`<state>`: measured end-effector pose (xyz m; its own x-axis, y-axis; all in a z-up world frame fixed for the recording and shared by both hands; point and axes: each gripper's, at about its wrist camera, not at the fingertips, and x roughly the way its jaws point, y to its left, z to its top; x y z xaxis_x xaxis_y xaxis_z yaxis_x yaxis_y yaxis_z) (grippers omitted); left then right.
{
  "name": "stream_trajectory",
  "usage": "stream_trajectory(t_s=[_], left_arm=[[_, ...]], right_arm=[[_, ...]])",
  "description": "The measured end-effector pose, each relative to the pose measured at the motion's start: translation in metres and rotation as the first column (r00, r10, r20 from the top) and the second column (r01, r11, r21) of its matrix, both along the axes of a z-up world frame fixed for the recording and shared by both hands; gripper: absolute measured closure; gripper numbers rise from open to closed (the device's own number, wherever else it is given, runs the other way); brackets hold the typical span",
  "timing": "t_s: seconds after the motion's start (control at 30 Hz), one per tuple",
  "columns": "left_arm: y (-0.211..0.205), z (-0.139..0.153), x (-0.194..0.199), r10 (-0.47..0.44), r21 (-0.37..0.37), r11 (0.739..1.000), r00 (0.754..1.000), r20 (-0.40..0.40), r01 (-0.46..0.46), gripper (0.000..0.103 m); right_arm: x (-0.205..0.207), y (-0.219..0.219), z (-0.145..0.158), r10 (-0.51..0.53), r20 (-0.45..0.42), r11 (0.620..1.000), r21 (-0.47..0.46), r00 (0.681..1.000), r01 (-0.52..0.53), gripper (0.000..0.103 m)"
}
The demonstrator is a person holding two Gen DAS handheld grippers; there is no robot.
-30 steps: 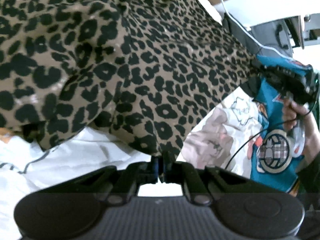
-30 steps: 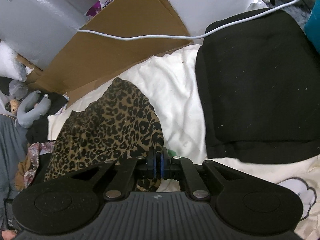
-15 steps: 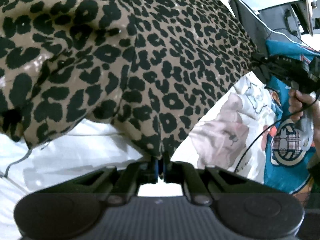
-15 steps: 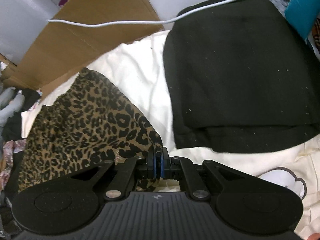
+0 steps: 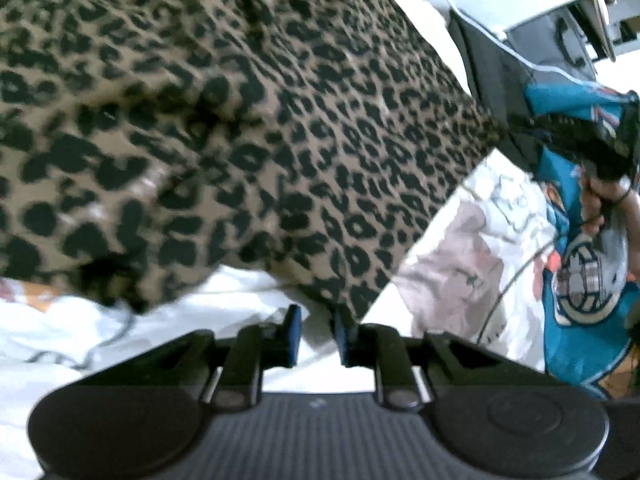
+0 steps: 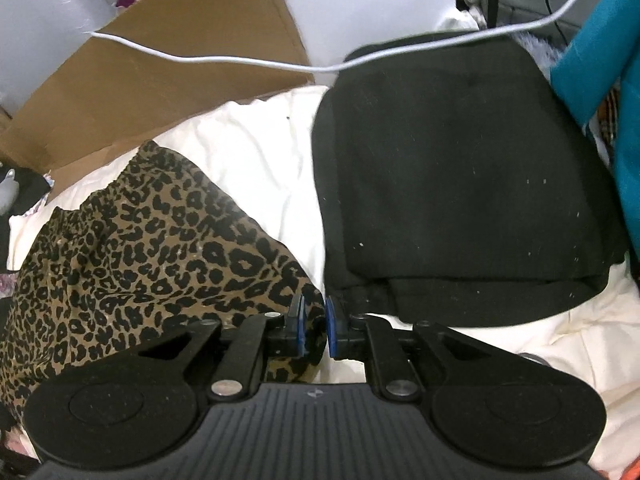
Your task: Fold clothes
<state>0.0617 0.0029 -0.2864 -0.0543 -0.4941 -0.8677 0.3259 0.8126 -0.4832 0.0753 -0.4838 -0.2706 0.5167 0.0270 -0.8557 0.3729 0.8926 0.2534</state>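
left gripper point(image 5: 316, 330): fingers stood apart, blue pads clear of each other, a corner of the leopard-print garment point(image 5: 248, 128) hanging just at the gap, not pinched as far as the left wrist view showed. view blurred; cloth bunched and draped over the white bedding point(image 5: 48, 320).

right gripper point(image 6: 314, 330): fingers parted too, narrow gap; the garment's near corner point(image 6: 160, 256) lay between and under them, contact with the pads not clear. nothing gripped on either side, by my reading.

garment position: lying on the cream bedding point(image 6: 256, 152), just left of a folded black garment point(image 6: 460, 184), edges close but whether touching i could not tell. white cable point(image 6: 240, 60) crossed above both; cardboard point(image 6: 160, 80) behind.

progress, as judged: black piece looked already folded and set down. leopard piece seemed part folded, doubled over, rumpled along its far edge, no neat rectangle. likely left: smooth it, one more fold, square the edges. teal printed garment point(image 5: 580, 280) at the side looked unfolded, probably still to do. person's hand point(image 5: 600, 200) held the right gripper's handle.
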Motion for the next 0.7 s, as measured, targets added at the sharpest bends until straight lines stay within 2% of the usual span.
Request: stream_trajectory(t_s=[0.13,0.33,0.53,0.63,0.7], left_arm=[[0.019,0.012,0.008,0.048,0.041,0.998,0.996,0.074,-0.051,0.085],[0.055,0.020,0.014,0.126,0.072,0.988,0.987,0.097,-0.133,0.085],[0.082,0.024,0.007,0.168,0.081,0.981,0.980,0.109,-0.178,0.076],[0.087,0.024,0.008,0.200,0.056,0.977,0.972,0.122,-0.208,0.067],[0.084,0.020,0.013,0.214,0.042,0.974,0.968,0.129,-0.221,0.065]], right_arm=[[-0.001,0.012,0.010,0.022,0.020,1.000,-0.008,1.000,-0.022,0.092],[0.002,0.043,0.014,0.096,0.035,0.995,0.009,0.995,-0.096,0.092],[0.004,0.068,0.011,0.145,0.036,0.988,0.043,0.989,-0.147,0.092],[0.003,0.084,0.008,0.182,0.031,0.981,0.065,0.983,-0.183,0.090],[0.003,0.095,0.004,0.203,0.027,0.975,0.081,0.979,-0.205,0.089]])
